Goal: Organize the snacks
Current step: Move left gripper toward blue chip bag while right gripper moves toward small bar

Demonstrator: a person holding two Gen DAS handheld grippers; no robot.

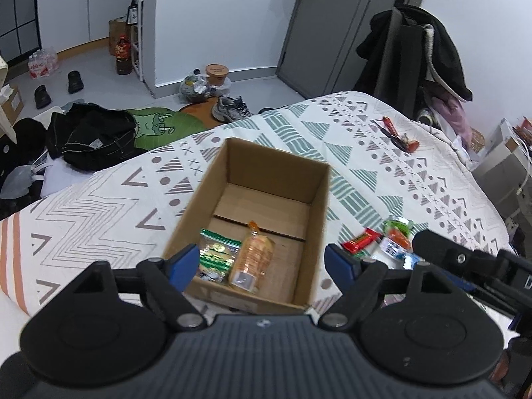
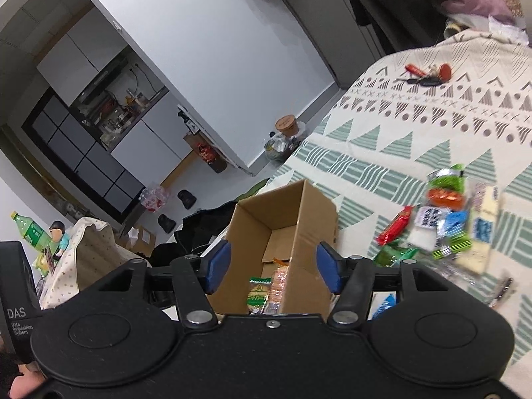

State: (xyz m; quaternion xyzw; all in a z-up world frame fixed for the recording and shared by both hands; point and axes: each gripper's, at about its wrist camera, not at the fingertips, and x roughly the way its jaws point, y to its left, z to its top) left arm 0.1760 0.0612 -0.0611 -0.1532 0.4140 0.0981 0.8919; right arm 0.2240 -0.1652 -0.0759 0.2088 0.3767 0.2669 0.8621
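Snack pile blurred, box half-hidden

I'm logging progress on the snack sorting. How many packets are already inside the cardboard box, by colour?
In the cardboard box:
Green packet: 1
Orange packet: 1
Total: 2
The loose pile on the bedspread is too blurred to count.

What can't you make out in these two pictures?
- Snack pile: right wrist view, motion-blurred; labels unreadable.
- Same pile, left wrist view: partly behind the right hand-held gripper.
- Cardboard box: right wrist view, its own wall hides most of the floor.
- Two packets inside: print too small.
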